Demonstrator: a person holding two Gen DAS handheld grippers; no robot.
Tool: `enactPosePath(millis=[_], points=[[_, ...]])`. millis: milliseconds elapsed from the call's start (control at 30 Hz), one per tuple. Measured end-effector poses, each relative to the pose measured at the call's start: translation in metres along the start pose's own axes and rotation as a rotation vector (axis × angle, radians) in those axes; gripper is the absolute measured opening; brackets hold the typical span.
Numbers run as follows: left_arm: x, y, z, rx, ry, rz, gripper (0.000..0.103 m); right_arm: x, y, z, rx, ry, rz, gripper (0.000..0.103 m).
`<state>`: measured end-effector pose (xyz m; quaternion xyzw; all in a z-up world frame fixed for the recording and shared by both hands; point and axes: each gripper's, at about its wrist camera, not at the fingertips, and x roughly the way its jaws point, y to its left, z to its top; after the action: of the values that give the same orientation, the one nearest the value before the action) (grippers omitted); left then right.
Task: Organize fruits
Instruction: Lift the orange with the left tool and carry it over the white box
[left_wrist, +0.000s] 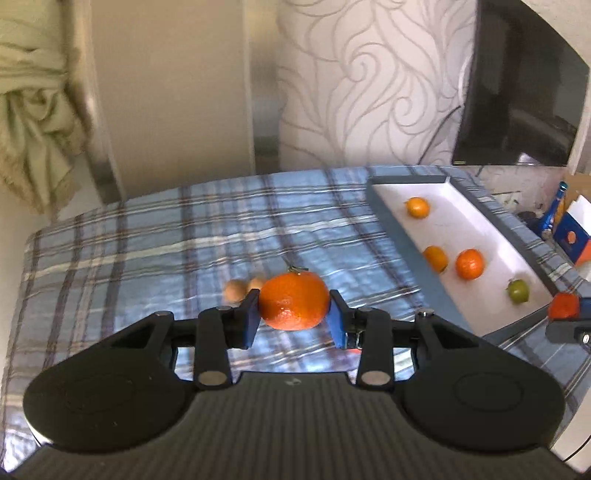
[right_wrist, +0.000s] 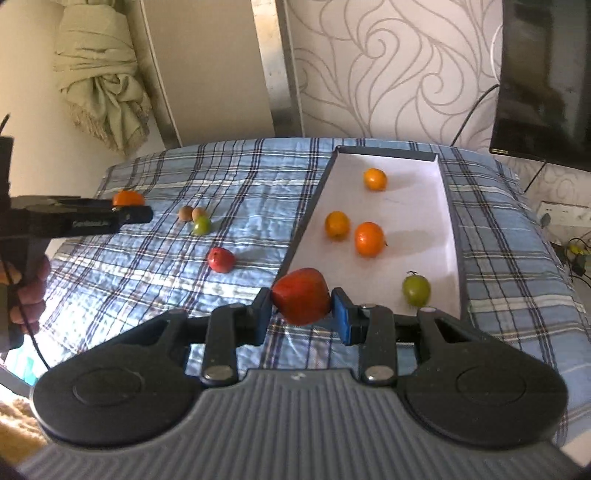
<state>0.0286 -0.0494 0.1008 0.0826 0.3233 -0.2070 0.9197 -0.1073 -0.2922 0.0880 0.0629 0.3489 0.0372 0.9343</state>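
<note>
Orange mandarin (left_wrist: 293, 301) clamped in left jaws, red fruit (right_wrist: 301, 295) clamped in right jaws, tray (right_wrist: 452, 236) ahead

Tray (right_wrist: 448, 206) right on cloth (right_wrist: 155, 266), four fruits (right_wrist: 369, 239) inside; loose fruits (right_wrist: 221, 260) left.

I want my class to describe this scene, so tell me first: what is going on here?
A person is sorting fruit on a blue plaid cloth. The left gripper clamps a round orange mandarin; the right gripper clamps a red fruit near the white rectangular tray, which holds three orange fruits and a green one. Several fruits lie loose on the cloth.
</note>
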Motion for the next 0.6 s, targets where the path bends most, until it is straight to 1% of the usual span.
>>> enactPosePath(millis=[100, 200, 367, 600], points=[[0.007, -0.016, 0.012, 0.016, -0.012, -0.029, 0.044, -0.006, -0.005, -0.003, 0.013, -0.007, -0.011, 0.038], [0.011, -0.032, 0.025, 0.039, -0.042, -0.055, 0.044, -0.01, -0.01, -0.005, 0.023, -0.01, -0.021, 0.038], [0.015, -0.052, 0.041, 0.05, -0.068, -0.093, 0.044, -0.017, -0.015, -0.008, 0.027, -0.011, -0.029, 0.038], [0.027, -0.072, 0.05, 0.072, -0.068, -0.127, 0.044, -0.026, -0.023, -0.011, 0.036, -0.015, -0.053, 0.038]])
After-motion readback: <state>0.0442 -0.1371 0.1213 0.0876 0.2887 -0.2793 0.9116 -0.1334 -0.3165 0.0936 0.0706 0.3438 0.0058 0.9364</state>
